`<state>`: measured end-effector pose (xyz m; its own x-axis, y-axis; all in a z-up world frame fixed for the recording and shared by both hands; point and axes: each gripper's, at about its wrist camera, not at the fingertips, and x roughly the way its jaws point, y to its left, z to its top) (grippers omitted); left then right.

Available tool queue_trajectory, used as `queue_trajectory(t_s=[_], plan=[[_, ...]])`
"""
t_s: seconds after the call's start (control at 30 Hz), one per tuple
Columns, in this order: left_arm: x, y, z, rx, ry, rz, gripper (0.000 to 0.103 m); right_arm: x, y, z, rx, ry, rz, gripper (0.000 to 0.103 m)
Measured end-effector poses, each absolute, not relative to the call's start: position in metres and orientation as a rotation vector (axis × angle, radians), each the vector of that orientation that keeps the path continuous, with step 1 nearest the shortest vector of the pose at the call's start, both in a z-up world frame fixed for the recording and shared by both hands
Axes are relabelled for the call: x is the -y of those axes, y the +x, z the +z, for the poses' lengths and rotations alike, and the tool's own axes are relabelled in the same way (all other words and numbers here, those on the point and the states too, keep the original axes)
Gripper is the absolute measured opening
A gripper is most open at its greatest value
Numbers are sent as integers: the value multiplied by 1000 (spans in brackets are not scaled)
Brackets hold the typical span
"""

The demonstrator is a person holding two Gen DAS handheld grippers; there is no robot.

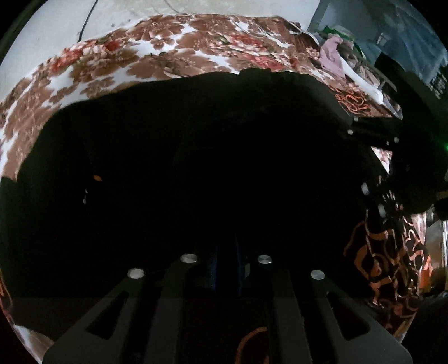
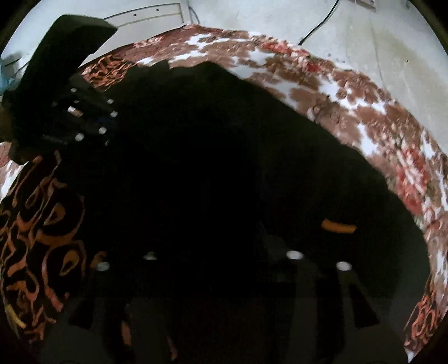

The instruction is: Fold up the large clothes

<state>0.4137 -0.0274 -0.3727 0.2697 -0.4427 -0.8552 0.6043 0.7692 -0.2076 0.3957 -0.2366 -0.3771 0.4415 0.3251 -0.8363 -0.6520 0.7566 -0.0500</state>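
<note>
A large black garment (image 1: 182, 156) lies spread over a floral bed cover (image 1: 140, 58); its reverse or edge shows an orange swirl print (image 1: 383, 266). It fills the right wrist view too (image 2: 224, 154), with the orange print (image 2: 42, 238) at the left. My left gripper (image 1: 226, 268) is low over the black cloth; its fingertips are lost in the dark. It also shows at the upper left of the right wrist view (image 2: 92, 120). My right gripper (image 2: 221, 266) sits on the black cloth, blurred and dark. It shows at the right of the left wrist view (image 1: 372, 156).
The brown, red and white floral bed cover (image 2: 378, 126) reaches to a pale wall (image 2: 280, 19) with a black cable (image 2: 319, 25). Pink and white clothes (image 1: 333, 56) are heaped at the bed's far right corner.
</note>
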Motion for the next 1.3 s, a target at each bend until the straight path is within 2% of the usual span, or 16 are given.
queue_trajectory(t_s=[0.03, 0.07, 0.13, 0.33, 0.4, 0.47, 0.5, 0.67, 0.77, 0.87, 1.0, 1.13, 1.3], plan=[[26, 407, -372, -1076, 184, -705, 39, 238, 389, -379, -940, -383, 637, 68], [25, 401, -372, -1071, 193, -704, 51, 240, 383, -380, -951, -373, 646, 68], [21, 386, -371, -1067, 210, -695, 66, 243, 367, -382, -977, -364, 661, 68], [-6, 358, -350, -1087, 208, -646, 71, 271, 346, -356, -1054, -205, 626, 77], [-22, 362, -333, -1072, 156, -613, 75, 279, 353, -336, -1037, -132, 599, 89], [-34, 377, -316, -1040, 93, -578, 93, 277, 369, -318, -1009, -96, 581, 91], [-36, 383, -312, -1029, 81, -570, 95, 271, 378, -313, -994, -115, 565, 91], [-15, 423, -320, -976, 140, -463, 97, 231, 428, -331, -953, -204, 419, 94], [10, 443, -348, -1045, 107, -413, 97, 221, 450, -362, -1015, -194, 357, 94], [31, 444, -388, -1130, 233, -350, 97, 227, 455, -388, -1058, -218, 317, 94], [19, 441, -420, -1222, 162, -351, 99, 239, 440, -419, -1087, -300, 336, 98], [15, 429, -407, -1200, 168, -338, 99, 256, 422, -425, -1107, -230, 323, 98], [-13, 401, -348, -1111, 173, -274, 97, 256, 405, -389, -1112, -183, 297, 98]])
